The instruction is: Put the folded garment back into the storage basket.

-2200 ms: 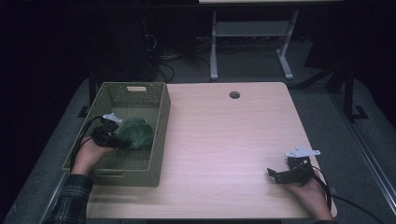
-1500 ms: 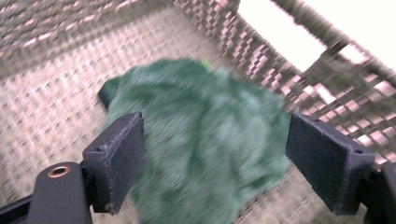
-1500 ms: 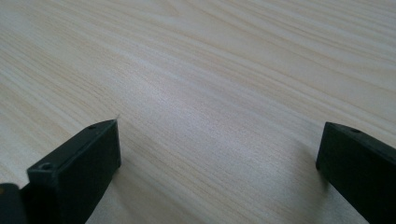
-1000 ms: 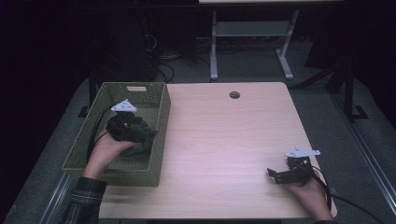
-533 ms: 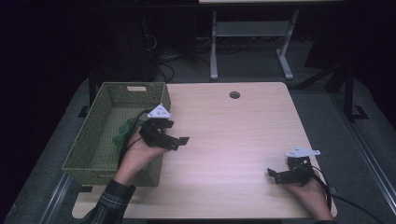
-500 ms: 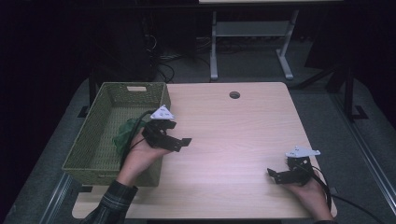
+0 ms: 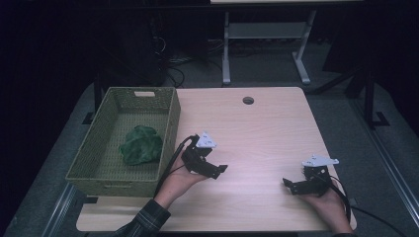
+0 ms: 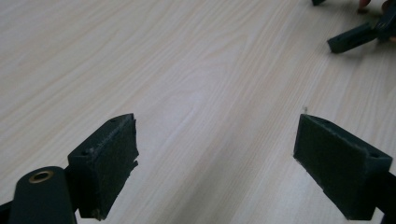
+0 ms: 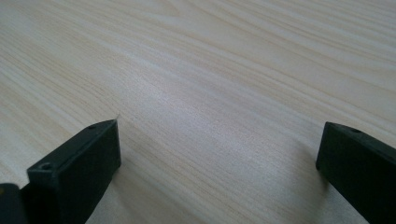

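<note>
A crumpled green cloth lies inside the olive woven basket at the table's left side. My left gripper hovers low over bare wood just right of the basket, apart from it. In the left gripper view its jaws stand wide apart, so the left gripper is open with only tabletop between them. My right gripper rests near the front right of the table, and its own view shows the right gripper open and holding nothing.
The light wooden table has a round cable hole at its far middle. A white desk frame and cables lie on the dark floor beyond. The right gripper's jaw appears at the top right of the left gripper view.
My left gripper came up out of the basket and moved right onto the table, leaving the green cloth in the basket. The right gripper stayed put.
</note>
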{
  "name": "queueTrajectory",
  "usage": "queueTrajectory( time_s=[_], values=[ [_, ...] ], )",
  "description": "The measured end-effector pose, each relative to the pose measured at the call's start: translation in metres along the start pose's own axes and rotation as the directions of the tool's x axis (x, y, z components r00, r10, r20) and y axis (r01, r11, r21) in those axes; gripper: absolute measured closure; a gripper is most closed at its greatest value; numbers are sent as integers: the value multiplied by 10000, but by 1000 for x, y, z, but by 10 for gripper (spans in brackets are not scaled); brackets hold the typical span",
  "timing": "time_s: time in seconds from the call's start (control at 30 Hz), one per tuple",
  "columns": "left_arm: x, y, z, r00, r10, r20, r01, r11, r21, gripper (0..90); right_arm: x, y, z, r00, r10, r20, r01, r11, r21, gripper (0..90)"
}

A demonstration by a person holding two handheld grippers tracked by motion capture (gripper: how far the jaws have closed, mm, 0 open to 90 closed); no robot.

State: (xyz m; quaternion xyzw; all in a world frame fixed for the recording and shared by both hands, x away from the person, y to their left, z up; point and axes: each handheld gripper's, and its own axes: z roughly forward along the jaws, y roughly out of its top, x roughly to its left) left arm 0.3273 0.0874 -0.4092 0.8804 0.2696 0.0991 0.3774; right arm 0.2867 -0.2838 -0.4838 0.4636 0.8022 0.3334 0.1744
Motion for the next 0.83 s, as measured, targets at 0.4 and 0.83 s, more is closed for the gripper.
queueTrajectory(
  time_s=[0.4,0.83],
  values=[
    [1,-28,31,9999,6,-163,-2,9997,243,128,0,0,0,10000,-14,-7,14,10000,-4,0],
    [1,-43,46,9996,-14,-293,36,9972,752,127,0,0,0,10000,-23,-22,23,10000,4,0]
  ],
)
